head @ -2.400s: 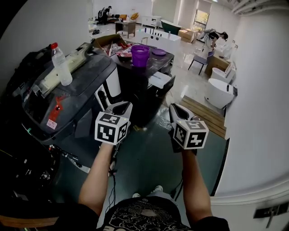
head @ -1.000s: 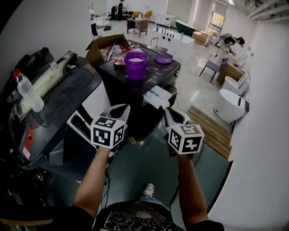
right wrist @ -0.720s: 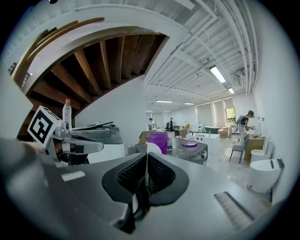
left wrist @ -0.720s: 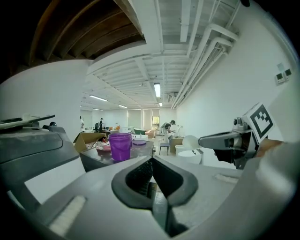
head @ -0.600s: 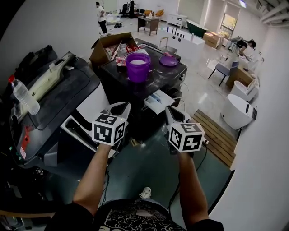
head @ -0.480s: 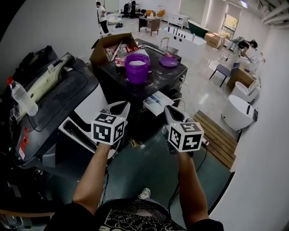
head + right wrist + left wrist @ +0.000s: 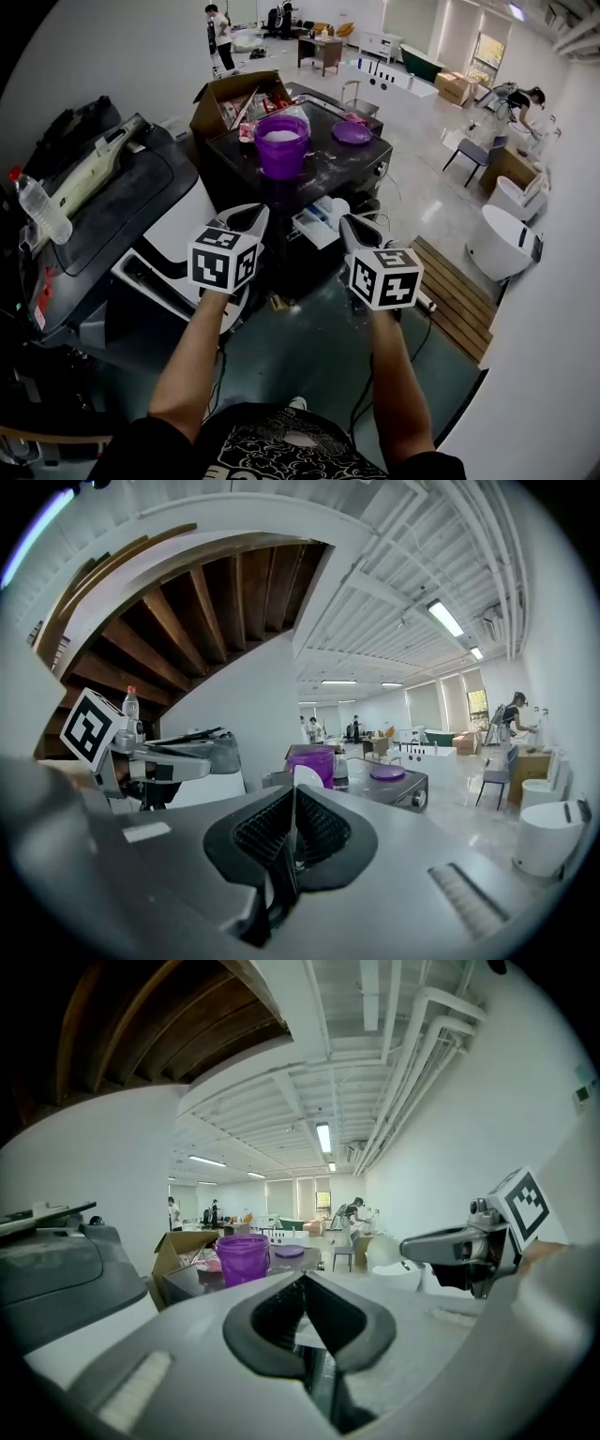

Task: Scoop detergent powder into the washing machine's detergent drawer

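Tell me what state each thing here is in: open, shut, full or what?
Left gripper: shut, empty.
Right gripper: shut, empty.
Detergent drawer: pulled out.
Purple bucket: uncovered, white powder inside.
Purple lid: off, lying near the bucket.
Cardboard box: flaps open.
Water bottle: capped.

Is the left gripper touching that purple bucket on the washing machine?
Apart. The head view shows the left gripper well short of the purple bucket, with the washing machine top plainly visible between them.
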The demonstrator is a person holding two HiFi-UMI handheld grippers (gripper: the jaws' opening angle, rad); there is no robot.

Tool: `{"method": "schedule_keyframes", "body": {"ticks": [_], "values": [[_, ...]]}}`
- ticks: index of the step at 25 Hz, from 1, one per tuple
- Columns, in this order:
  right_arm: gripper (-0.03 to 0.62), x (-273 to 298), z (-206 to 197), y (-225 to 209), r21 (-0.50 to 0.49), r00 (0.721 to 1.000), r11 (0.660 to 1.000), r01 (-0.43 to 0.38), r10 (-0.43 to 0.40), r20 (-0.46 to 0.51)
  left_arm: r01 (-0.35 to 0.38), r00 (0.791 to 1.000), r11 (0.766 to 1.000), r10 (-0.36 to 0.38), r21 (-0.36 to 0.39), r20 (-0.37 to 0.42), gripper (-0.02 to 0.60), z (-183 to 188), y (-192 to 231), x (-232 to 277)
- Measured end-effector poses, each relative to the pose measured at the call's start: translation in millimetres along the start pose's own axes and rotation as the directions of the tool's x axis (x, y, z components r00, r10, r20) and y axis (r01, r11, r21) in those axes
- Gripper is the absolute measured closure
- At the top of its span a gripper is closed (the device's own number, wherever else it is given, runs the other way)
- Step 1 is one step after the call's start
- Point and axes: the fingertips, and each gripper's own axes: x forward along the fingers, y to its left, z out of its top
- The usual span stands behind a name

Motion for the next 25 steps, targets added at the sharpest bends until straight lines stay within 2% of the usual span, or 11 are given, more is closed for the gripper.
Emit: {"method": "schedule_keyframes", "body": {"ticks": [13, 25], "values": [[0.56, 26, -5, -13, -0.009, 0.999, 0.999, -0.031, 0.031, -0.017, -0.042, 0.999, 0.999, 0.042, -0.005, -0.024, 0.581, -8, 17, 22], [0.56, 95, 12, -15, -0.054, 0.995, 0.995, -0.09, 0.087, -0.046, -0.077, 0.997, 0.997, 0.077, -0.026, -0.018, 0.581, -5, 69, 62]]}}
